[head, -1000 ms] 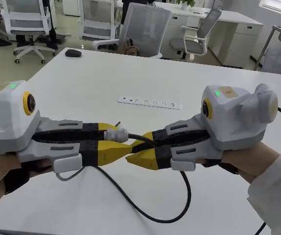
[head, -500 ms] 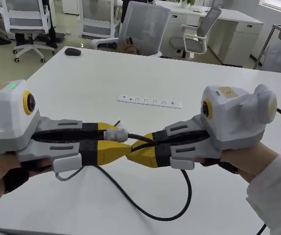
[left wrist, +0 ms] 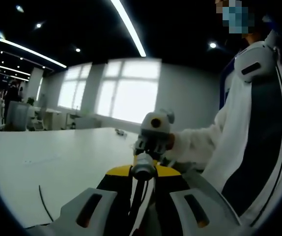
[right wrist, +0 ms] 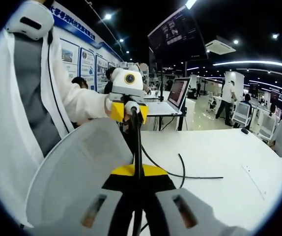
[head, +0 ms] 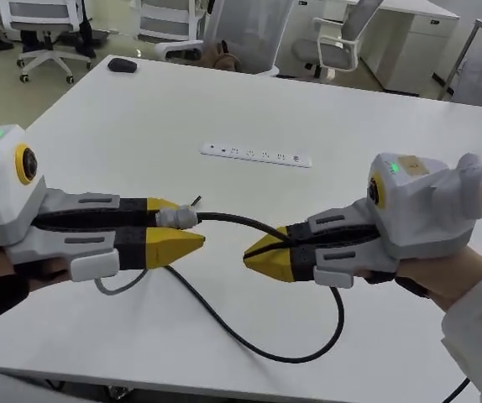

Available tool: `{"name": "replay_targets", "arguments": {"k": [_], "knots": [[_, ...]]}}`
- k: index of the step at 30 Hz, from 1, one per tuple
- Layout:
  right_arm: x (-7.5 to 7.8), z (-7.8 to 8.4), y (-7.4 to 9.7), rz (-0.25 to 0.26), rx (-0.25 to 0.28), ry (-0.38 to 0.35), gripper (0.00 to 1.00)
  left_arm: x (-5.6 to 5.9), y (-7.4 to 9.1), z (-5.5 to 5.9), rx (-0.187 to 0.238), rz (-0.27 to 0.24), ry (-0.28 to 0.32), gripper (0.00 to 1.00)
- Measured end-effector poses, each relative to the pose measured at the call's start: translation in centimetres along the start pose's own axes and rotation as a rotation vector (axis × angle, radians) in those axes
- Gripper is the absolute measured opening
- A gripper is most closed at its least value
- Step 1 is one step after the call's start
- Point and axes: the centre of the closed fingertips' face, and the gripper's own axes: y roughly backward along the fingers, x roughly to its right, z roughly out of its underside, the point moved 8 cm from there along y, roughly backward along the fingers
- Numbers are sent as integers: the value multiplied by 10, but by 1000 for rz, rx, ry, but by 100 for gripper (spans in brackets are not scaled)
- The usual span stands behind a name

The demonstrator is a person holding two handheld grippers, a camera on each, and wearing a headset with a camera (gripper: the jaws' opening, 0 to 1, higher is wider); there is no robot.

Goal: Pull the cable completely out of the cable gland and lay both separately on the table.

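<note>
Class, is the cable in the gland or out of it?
In: the cable runs into the gland, which the left gripper holds.

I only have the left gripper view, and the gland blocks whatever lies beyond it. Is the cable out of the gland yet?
Observer: No. In the head view the cable goes into the cable gland, which the left gripper clamps.
Operator: Does the right gripper have the cable?
Observer: Yes. The right gripper is shut on it, apart from the cable gland, with a bare span of cable between.
Operator: Where is the rest of it?
Observer: Behind the right gripper it drops to the table and lies in a loop that runs under the left gripper.
</note>
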Motion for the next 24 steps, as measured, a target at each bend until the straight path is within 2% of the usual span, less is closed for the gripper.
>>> {"name": "replay_targets", "arguments": {"k": [7, 13, 17, 19, 21, 24], "knots": [[8, 20, 6, 38, -51, -49, 1, -13, 17, 0, 6, -31, 32, 18], [21, 27, 0, 111, -66, -108, 1, -27, 34, -8, -27, -34, 39, 18], [30, 20, -12, 107, -112, -123, 1, -33, 42, -12, -85, -27, 10, 18], [37, 15, -13, 127, -114, -133, 1, -37, 44, -15, -93, -32, 9, 18], [42, 7, -14, 145, -96, -151, 9, -38, 45, -17, -105, -36, 1, 18], [43, -11, -16, 149, -99, -120, 21, -39, 45, -17, -132, -29, -26, 18]]}}
